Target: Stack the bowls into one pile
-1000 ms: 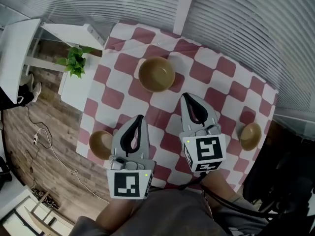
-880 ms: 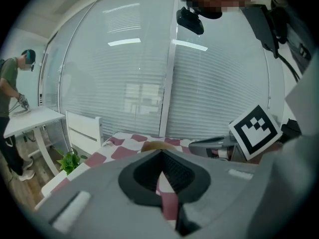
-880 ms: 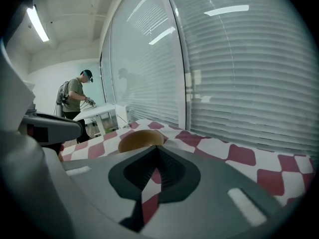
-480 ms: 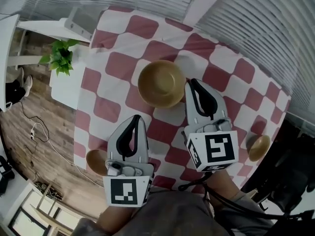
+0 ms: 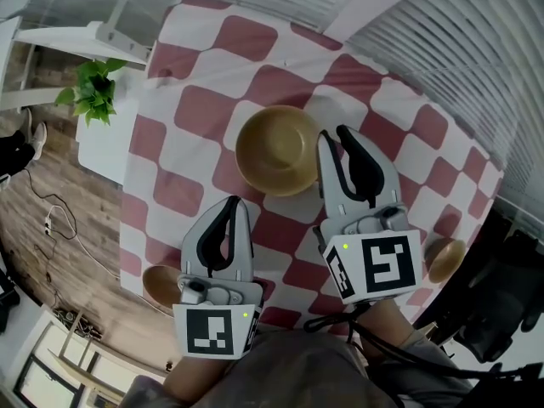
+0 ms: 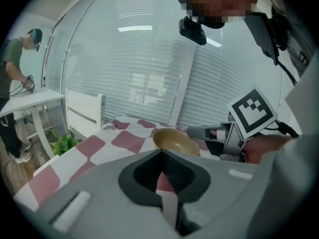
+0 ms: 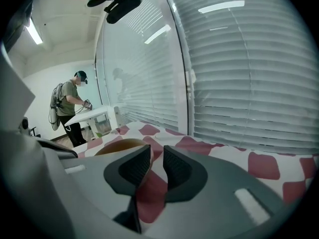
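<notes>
Hovering beside large bowl [image 5: 276,150] | right tool [image 5: 332,133] narrowly parted, empty | left tool [image 5: 231,201] closed

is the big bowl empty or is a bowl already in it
Empty: the head view shows the big bowl bare inside; the left small bowl and right small bowl sit well away from it.

The left gripper [image 5: 234,202] points forward, its jaws pressed together and empty. The right gripper [image 5: 334,134] reaches further forward, its jaws slightly apart, gripping nothing.
</notes>
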The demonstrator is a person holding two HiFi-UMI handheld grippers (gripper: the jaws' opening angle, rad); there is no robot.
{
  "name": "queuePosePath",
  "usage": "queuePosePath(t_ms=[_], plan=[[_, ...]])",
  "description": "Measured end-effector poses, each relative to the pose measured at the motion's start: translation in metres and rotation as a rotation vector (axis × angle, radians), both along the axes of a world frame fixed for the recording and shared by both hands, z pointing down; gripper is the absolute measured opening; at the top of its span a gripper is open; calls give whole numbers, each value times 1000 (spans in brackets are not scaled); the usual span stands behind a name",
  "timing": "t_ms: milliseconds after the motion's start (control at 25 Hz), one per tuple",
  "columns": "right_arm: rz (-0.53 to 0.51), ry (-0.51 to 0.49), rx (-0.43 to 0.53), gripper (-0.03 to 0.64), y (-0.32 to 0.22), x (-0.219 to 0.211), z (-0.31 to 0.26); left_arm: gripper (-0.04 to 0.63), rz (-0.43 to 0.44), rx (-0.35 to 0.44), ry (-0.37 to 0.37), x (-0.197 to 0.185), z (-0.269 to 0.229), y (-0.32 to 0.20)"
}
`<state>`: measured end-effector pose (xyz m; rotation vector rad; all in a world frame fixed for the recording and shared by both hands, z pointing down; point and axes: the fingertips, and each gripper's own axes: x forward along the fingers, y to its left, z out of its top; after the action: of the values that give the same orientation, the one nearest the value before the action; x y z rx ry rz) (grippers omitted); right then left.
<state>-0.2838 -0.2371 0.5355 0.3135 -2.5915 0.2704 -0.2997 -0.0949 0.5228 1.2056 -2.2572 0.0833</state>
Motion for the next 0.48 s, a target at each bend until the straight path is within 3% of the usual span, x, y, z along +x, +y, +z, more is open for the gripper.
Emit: queuePosePath(t_ms=[480], plan=[[3, 92, -36, 106, 11, 7, 18, 0, -11, 13, -9, -1, -6, 5]])
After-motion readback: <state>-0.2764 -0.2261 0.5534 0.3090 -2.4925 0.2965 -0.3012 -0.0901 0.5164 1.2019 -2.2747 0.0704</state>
